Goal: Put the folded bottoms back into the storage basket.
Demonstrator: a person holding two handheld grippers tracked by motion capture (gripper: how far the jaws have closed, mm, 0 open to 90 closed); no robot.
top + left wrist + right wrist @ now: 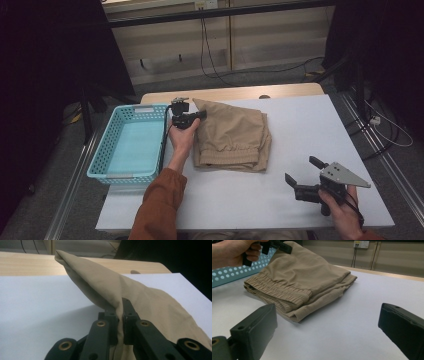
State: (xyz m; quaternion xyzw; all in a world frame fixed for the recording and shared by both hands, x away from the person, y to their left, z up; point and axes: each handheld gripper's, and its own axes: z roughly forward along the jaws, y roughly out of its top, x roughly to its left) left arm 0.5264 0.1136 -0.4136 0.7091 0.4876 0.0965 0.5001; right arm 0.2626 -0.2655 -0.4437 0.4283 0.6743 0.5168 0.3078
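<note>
Folded tan shorts [232, 136] with an elastic waistband lie on the white table top [300, 125], just right of the basket. My left gripper [202, 115] is shut on the far left edge of the shorts [140, 297] and lifts that edge off the table. In the left gripper view the cloth runs down between the two black jaws, which pinch it [120, 315]. My right gripper [304, 171] rests low at the near right of the table with its jaws wide apart and nothing between them. From the right gripper view the shorts [302, 280] lie ahead, with the left hand [234, 252] holding the other gripper at their far corner.
A light blue plastic basket [107, 145] stands at the table's left, its inside bare. A wooden strip [235, 93] edges the table's far side. Cables [210, 55] run over the floor and wall beyond.
</note>
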